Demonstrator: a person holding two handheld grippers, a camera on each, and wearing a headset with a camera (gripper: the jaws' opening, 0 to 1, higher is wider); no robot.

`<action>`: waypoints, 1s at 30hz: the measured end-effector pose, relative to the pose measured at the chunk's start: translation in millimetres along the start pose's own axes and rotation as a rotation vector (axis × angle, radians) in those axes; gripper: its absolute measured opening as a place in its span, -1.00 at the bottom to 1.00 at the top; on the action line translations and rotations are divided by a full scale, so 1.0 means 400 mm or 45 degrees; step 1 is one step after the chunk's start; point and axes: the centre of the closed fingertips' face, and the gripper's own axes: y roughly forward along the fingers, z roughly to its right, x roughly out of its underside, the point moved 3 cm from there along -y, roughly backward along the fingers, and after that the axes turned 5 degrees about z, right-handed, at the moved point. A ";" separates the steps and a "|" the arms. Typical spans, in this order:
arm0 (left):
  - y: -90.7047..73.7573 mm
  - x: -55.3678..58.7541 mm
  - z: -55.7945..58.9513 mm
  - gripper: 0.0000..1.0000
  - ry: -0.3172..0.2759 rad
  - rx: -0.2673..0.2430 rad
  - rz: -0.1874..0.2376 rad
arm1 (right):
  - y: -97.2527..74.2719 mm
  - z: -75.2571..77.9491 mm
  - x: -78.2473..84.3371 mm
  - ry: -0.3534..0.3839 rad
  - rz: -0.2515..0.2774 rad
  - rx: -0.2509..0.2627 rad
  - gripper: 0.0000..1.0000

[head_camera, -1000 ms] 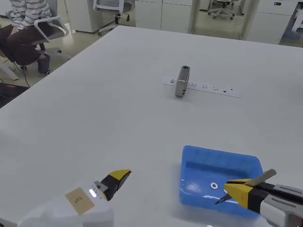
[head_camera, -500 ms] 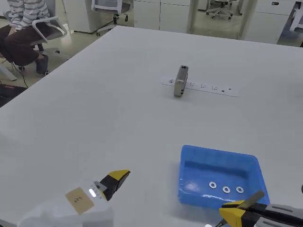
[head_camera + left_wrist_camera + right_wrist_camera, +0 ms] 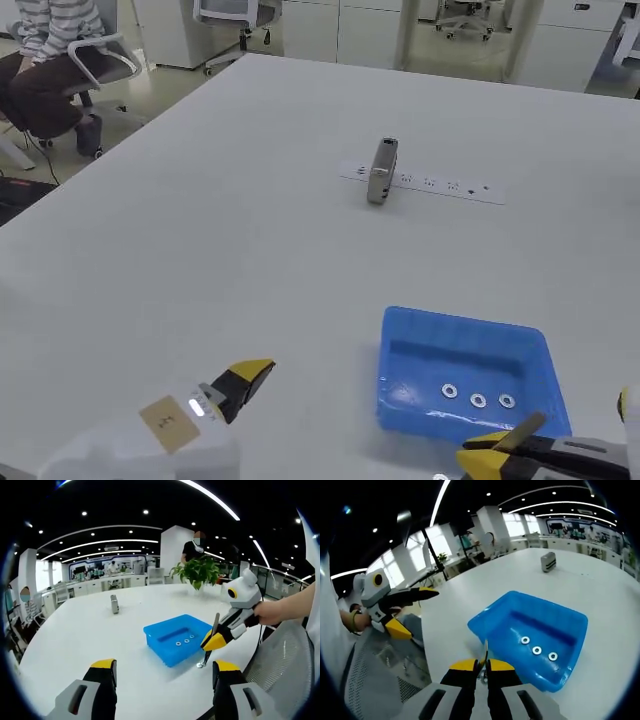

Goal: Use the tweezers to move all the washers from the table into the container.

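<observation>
— Head view first. Where are the washers?
— Three washers [image 3: 478,400] lie in a row inside the blue container [image 3: 460,322], which sits on the white surface [image 3: 250,230]. The right tool [image 3: 495,458] is just outside the container's near rim, with the tweezers [image 3: 527,430] in it. The left tool [image 3: 250,375] is well apart, off to the left.
— And the left gripper view?
— The left tool's own jaws stand wide apart, released, gripping nothing. Across from them the right tool [image 3: 216,641] holds the tweezers [image 3: 216,622] pointing down at the surface just beside the container [image 3: 156,632]. I cannot tell whether the tip touches.
— Right gripper view?
— The right tool's jaws are clenched on the tweezers [image 3: 485,649], whose blade rises between them toward the container's near wall [image 3: 487,626]. The washers [image 3: 536,650] lie side by side beyond it. The left tool [image 3: 415,610] is off to the left, jaws spread.
</observation>
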 end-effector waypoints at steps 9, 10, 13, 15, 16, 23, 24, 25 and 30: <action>0.001 0.003 -0.001 0.58 0.002 0.001 -0.003 | 0.010 -0.019 0.002 -0.097 -0.031 -0.002 -0.92; 0.001 0.004 -0.001 0.58 0.003 0.001 -0.003 | 0.009 -0.017 0.001 -0.111 -0.029 0.007 -0.92; 0.001 0.004 -0.002 0.58 0.004 -0.001 -0.004 | 0.008 -0.015 0.002 -0.114 -0.033 0.015 -0.92; 0.001 0.005 -0.002 0.57 0.004 -0.002 -0.006 | 0.006 -0.015 0.002 -0.111 -0.027 0.020 -0.92; 0.000 0.004 -0.002 0.57 0.006 -0.003 -0.006 | 0.005 -0.016 0.002 -0.111 -0.027 0.020 -0.92; 0.000 0.004 0.001 0.56 0.011 0.002 -0.011 | 0.001 -0.017 0.006 -0.108 -0.027 0.028 -0.92; 0.000 0.006 0.001 0.56 0.016 0.000 -0.016 | 0.001 -0.017 0.007 -0.109 -0.027 0.028 -0.92; 0.000 0.006 0.000 0.55 0.018 0.000 -0.017 | 0.001 -0.017 0.007 -0.111 -0.027 0.028 -0.92; -0.001 0.004 0.001 0.55 0.016 -0.001 -0.014 | 0.004 -0.019 0.009 -0.111 -0.030 0.024 -0.92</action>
